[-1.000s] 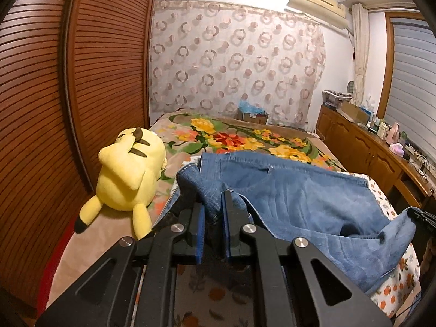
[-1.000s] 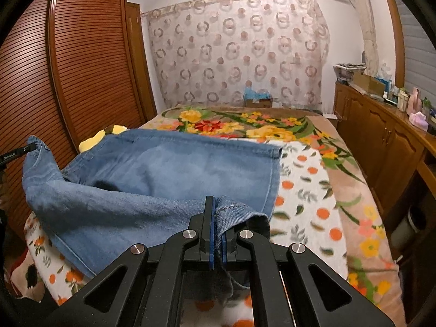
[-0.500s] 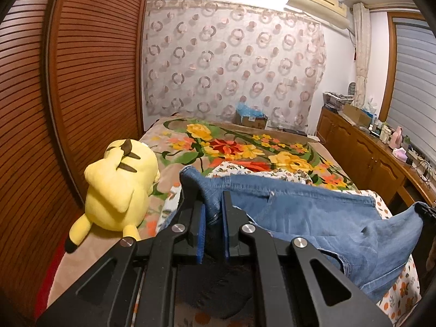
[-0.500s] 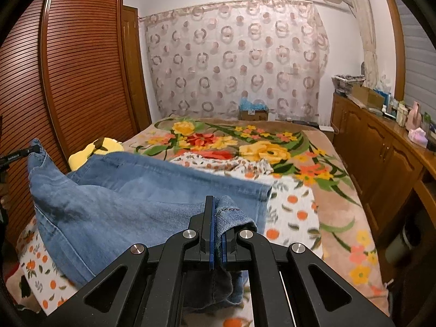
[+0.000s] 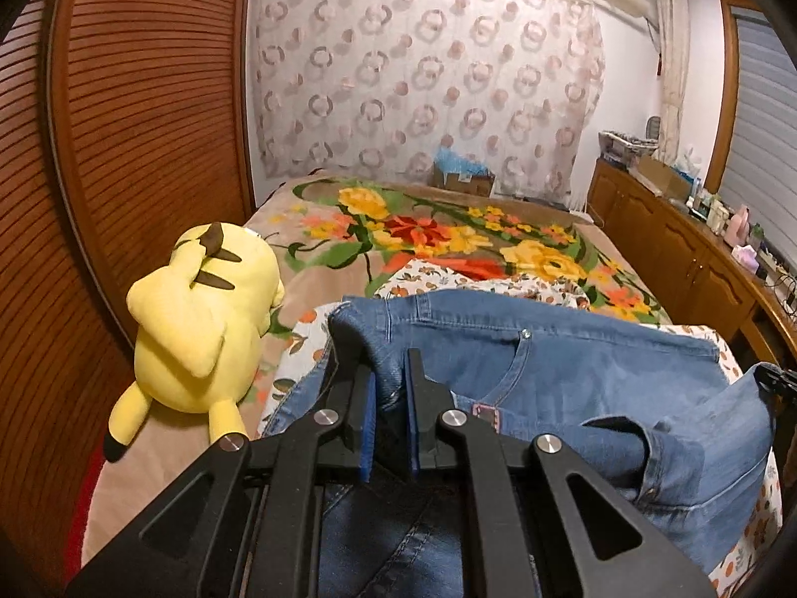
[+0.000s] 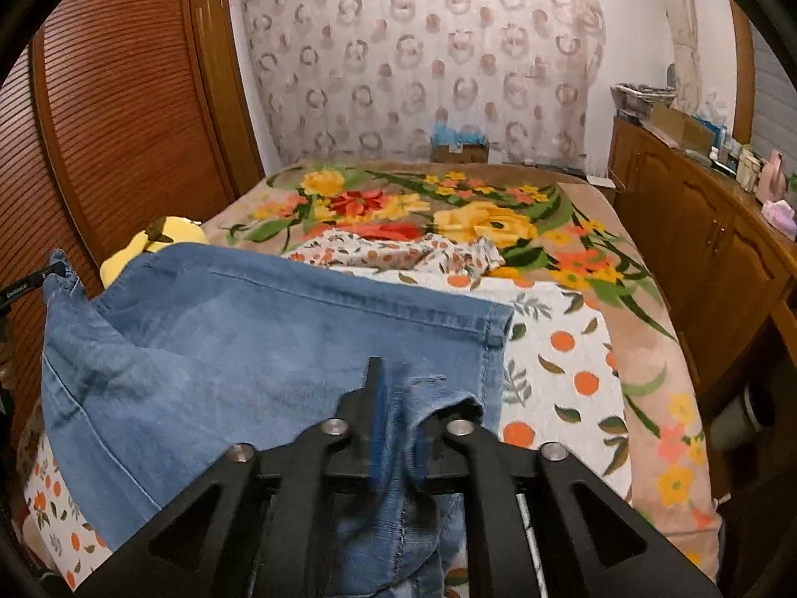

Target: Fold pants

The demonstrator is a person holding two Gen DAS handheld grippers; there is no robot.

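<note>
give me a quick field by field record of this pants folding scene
garment: blue jeans, folded over on the bed
surface: orange-print sheet over a floral blanket
left gripper: jaws clamped on a bunch of denim
right gripper: jaws opening, denim between them
nearby: yellow plush toy lying beside the jeans, by the wooden wardrobe
background: patterned curtain, wooden cabinets along the side
</note>
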